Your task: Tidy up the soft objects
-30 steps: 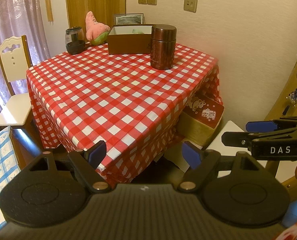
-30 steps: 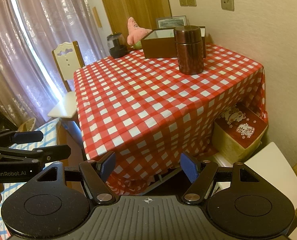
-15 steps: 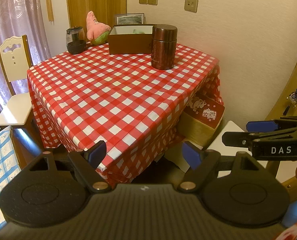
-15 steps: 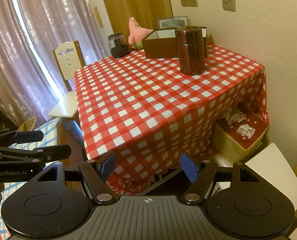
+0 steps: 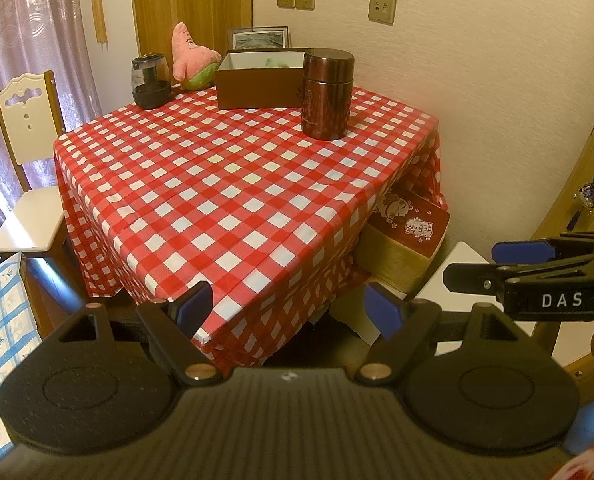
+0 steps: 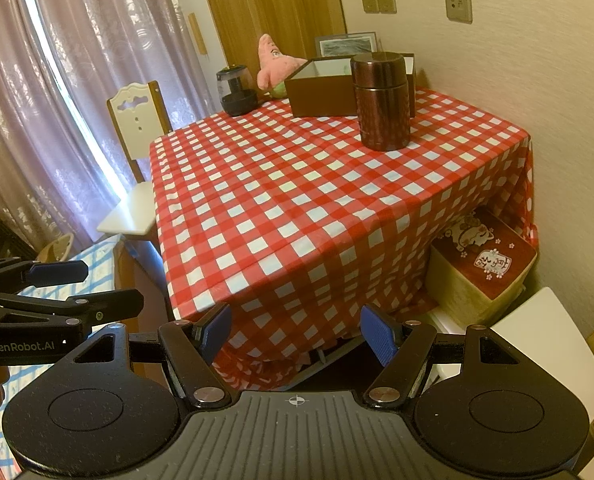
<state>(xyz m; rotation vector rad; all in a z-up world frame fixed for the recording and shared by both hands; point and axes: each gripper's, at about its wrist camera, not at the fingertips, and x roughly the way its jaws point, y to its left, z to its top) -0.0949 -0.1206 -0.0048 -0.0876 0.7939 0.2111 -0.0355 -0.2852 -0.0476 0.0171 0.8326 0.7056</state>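
With both tongs, left (image 5: 287, 312) and right (image 6: 295, 330), open and empty, reaching the plush (image 5: 191, 58) at upper left, beside the box (image 5: 261, 80), risks toppling the canister (image 5: 328, 94).

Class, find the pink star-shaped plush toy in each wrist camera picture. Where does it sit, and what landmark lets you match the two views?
Left wrist: pink plush toy at upper left, behind the brown box.
Right wrist: pink plush toy at upper centre, left of the box.
Shared landmark: the brown canister.
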